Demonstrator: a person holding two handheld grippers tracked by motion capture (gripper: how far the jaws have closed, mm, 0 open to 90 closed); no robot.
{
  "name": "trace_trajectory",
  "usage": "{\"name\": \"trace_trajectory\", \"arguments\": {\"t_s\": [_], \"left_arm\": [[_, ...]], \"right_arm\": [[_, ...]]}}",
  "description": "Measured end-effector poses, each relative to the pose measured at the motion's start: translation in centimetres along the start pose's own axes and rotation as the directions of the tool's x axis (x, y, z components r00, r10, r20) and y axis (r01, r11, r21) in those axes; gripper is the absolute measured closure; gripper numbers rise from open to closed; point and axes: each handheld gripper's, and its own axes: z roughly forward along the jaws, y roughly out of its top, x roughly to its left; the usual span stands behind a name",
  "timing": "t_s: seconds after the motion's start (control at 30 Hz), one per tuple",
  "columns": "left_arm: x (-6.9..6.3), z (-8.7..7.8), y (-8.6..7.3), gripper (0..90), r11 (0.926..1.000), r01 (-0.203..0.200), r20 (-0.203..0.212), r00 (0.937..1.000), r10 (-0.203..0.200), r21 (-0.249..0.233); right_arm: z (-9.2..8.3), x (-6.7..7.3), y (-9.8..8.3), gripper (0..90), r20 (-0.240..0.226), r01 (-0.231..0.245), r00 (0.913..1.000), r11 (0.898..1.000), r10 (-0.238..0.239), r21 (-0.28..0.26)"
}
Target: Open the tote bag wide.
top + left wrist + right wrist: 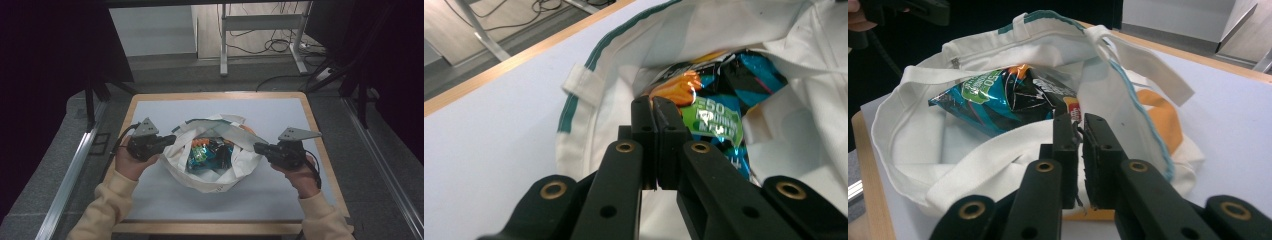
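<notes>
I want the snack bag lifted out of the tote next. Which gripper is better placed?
Probably left: the left gripper points into the tote's mouth, right at the snack bag; the right gripper faces cloth.

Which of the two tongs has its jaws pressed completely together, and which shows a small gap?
The left tongs have jaws pressed flat together beside the white tote bag. The right tongs show a narrow slit between their jaws.
</notes>
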Motion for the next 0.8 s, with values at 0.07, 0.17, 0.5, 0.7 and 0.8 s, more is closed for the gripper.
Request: {"name": "trace_trajectory", "arguments": {"t_s": [0.07, 0.17, 0.5, 0.7, 0.8], "left_arm": [[-0.1, -0.5, -0.2, 88.6, 0.9999, -0.010, -0.002, 0.9999, 0.010, -0.002], [0.1, -0.8, -0.6, 84.9, 0.9994, 0.027, 0.033, 0.9991, -0.027, -0.021], [1.8, -2.1, -5.2, 73.5, 0.9898, 0.141, -0.015, 0.9899, -0.141, -0.021], [2.2, -2.7, -6.2, 64.6, 0.9845, 0.171, -0.022, 0.9848, -0.172, -0.036], [2.1, -2.7, -6.9, 57.9, 0.9837, 0.178, -0.038, 0.9832, -0.179, -0.028]], "right_arm": [[-0.3, -0.2, -0.2, 76.6, 0.003, -0.005, 1.0000, 1.000, 0.005, -0.007], [-0.6, -0.3, -0.4, 70.8, 0.013, -0.009, 0.9999, 1.000, 0.010, -0.015], [-1.9, -1.0, -1.9, 52.1, 0.072, -0.043, 0.9963, 0.998, 0.046, -0.053], [-2.1, -1.1, -2.2, 45.2, 0.091, -0.051, 0.9942, 0.996, 0.058, -0.071], [-2.8, -1.3, -2.5, 42.8, 0.104, -0.053, 0.9927, 0.994, 0.062, -0.091]]}}
